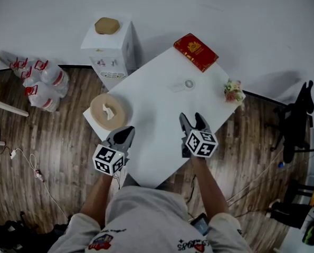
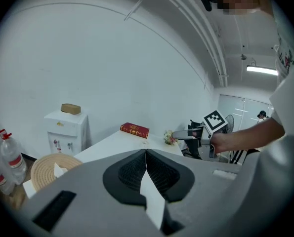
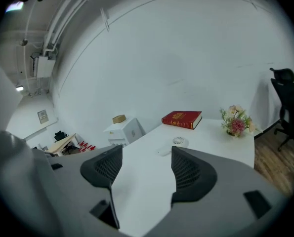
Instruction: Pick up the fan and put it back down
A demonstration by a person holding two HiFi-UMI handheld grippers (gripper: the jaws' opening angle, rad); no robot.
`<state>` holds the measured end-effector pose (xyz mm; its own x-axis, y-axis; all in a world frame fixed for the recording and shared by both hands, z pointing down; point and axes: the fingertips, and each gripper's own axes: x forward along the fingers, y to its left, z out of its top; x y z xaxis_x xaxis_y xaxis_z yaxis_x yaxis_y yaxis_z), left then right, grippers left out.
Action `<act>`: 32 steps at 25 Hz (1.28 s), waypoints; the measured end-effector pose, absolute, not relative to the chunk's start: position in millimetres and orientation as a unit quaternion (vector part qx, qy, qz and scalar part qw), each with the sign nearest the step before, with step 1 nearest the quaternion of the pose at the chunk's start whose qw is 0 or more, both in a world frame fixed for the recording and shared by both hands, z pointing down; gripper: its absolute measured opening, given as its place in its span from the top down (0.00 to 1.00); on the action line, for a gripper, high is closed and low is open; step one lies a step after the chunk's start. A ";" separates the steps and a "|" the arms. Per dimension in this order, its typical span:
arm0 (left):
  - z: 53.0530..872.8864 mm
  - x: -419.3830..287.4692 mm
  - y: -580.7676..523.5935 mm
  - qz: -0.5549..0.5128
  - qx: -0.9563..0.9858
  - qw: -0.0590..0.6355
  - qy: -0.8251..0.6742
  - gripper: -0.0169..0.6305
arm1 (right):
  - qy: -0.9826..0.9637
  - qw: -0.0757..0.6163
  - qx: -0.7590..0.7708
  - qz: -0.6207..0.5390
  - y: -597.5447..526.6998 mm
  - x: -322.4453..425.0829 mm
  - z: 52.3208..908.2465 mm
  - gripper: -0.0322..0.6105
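Both forearms reach forward over the near edge of the bench point(image 1: 157, 146). The left claw point(image 1: 126, 134) is pinched closed and empty; the right claw point(image 1: 194, 119) gapes wide on nothing. The fan point(image 1: 187, 84) lies flat farther up, near the red book point(image 1: 196, 51). A woven holder point(image 1: 110, 111) shows a tissue.

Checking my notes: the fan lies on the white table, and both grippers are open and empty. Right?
No: the left gripper is shut, jaws together, per the left gripper view. The right gripper is open and empty; the fan lies on the white table.
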<state>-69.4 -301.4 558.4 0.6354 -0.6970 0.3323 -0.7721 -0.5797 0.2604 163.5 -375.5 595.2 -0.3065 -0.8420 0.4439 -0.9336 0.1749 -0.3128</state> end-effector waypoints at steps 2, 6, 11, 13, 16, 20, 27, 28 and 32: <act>571.4 -70.8 -312.6 0.103 0.883 0.205 -0.410 0.97 | -0.748 0.087 0.593 0.286 -393.9 164.7 611.2 0.49; 589.0 -73.7 -332.7 0.102 0.880 0.228 -0.404 0.97 | -0.714 0.088 0.614 0.325 -433.0 169.8 642.4 0.47; 607.3 -80.8 -352.6 0.102 0.875 0.249 -0.402 0.97 | -0.658 0.098 0.648 0.371 -487.4 177.4 685.8 0.45; 616.4 -85.8 -361.1 0.100 0.869 0.260 -0.408 0.97 | -0.630 0.090 0.663 0.394 -508.9 181.0 704.3 0.45; 628.7 -92.0 -368.5 0.100 0.864 0.273 -0.412 0.97 | -0.580 0.072 0.688 0.429 -533.8 189.8 730.3 0.45; 645.0 -103.0 -370.8 0.104 0.857 0.288 -0.414 0.97 | -0.534 0.072 0.715 0.445 -553.9 200.4 756.7 0.45; 665.0 -114.9 -371.2 0.115 0.848 0.317 -0.409 0.97 | -0.484 0.067 0.732 0.475 -582.8 205.5 782.3 0.44; 666.8 -114.3 -371.2 0.117 0.849 0.319 -0.405 0.97 | -0.477 0.068 0.736 0.475 -586.0 207.1 784.3 0.44; 677.3 -112.1 -368.9 0.129 0.851 0.326 -0.392 0.97 | -0.468 0.087 0.748 0.463 -597.2 209.6 789.3 0.44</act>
